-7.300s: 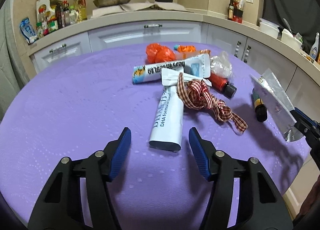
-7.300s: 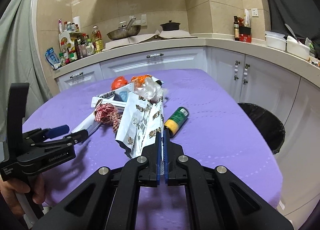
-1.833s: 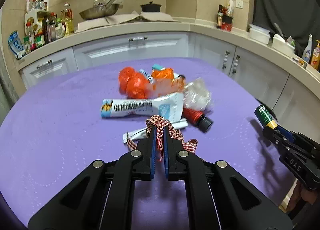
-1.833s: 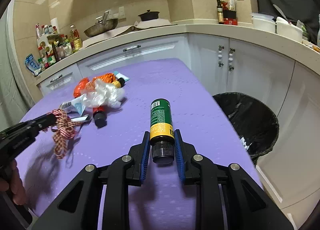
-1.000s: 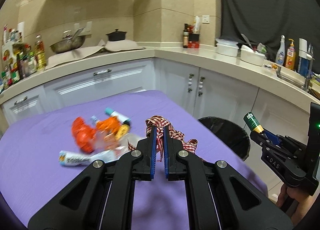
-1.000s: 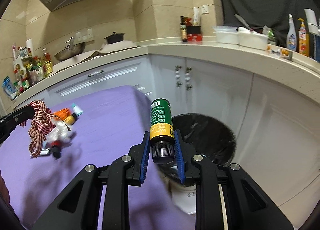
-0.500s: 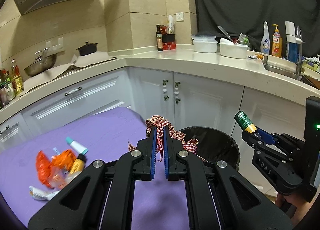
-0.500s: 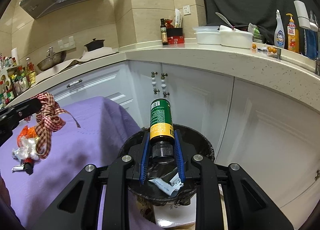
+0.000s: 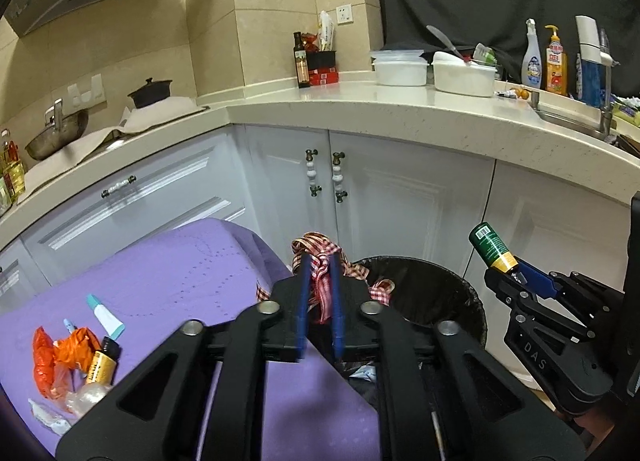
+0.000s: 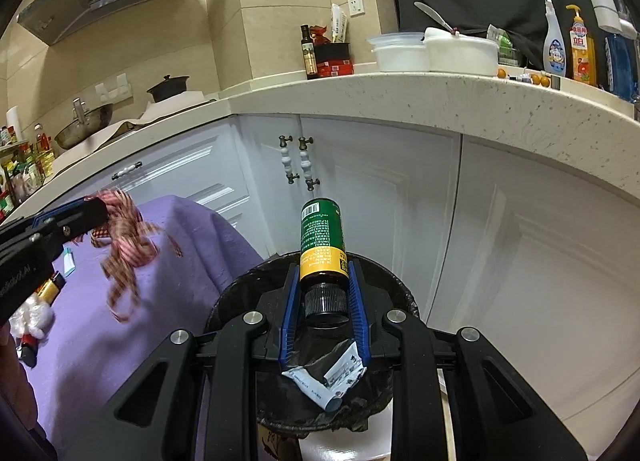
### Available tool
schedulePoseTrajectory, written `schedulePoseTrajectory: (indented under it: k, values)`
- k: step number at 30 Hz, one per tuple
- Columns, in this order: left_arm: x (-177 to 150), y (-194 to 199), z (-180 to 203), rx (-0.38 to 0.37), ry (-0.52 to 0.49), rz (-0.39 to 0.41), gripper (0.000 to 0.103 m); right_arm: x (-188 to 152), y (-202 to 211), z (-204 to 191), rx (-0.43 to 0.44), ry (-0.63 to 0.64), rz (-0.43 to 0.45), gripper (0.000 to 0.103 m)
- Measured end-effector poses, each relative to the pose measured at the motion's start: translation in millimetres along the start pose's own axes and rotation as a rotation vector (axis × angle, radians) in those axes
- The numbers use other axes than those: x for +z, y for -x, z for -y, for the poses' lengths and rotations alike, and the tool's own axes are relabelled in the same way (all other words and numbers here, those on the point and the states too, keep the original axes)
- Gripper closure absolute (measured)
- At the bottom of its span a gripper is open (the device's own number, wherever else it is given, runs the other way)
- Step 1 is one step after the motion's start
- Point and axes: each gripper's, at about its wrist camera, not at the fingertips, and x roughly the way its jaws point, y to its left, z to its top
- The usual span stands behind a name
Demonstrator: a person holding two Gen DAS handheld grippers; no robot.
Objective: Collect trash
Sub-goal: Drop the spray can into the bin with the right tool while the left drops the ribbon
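Hovering over the bin (image 10: 240,301), the right tongs (image 10: 323,293) are clenched on a green bottle (image 10: 322,237) held cap-down by its neck, the body pointing up and away. The bottle sits right above the black-lined opening, so I judge a release would drop it straight in. Crumpled wrappers (image 10: 326,381) already lie inside the bin, so some of the trash has been collected.

The left tongs (image 9: 319,293) grip a checked ribbon (image 9: 316,247), its loops bunched between the blue pads and its tails dangling. From the right camera the ribbon (image 10: 124,237) hangs over the purple table (image 10: 120,341), near the edge but short of the bin. In the left camera the bin (image 9: 472,301) shows just beyond the tongs' tips, so I reckon a short carry is all that is left for this piece.

Plenty remains on the table (image 9: 180,261): an orange bag (image 9: 52,353), a yellow bottle (image 9: 100,365), a teal-capped tube (image 9: 105,315), a clear plastic wad (image 9: 86,395) and a white tube (image 9: 46,417), all heaped together well away from the bin. By my reckoning the job is somewhere around its middle: two items about to go in, a handful still to be fetched.
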Motion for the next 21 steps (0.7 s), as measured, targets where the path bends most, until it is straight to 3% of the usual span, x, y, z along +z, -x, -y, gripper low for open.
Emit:
schedulePoseTrajectory:
  k: [1,3,13,21]
  values:
    - [-0.2,-2.4,-0.8,0.006,0.006,-0.002,0.065,-0.1,-2.3,0.6,-0.004,-0.003,-0.001,0.068]
    - [-0.6,-3.5,-3.2,0.013,0.014,0.007,0.056,-0.2,-6.3,1.5,-0.016,-0.003,0.001,0.060]
    - [-2.8,-3.9,-8.9,0.025,0.018,-0.003,0.051,0.1,-1.7,-0.1,-0.017,-0.005,0.001,0.060]
    - [-9.6,20.0,-29.3,0.060,0.035,0.001,0.049,4.7,21.4,-16.5,0.010,0.004,0.032,0.055]
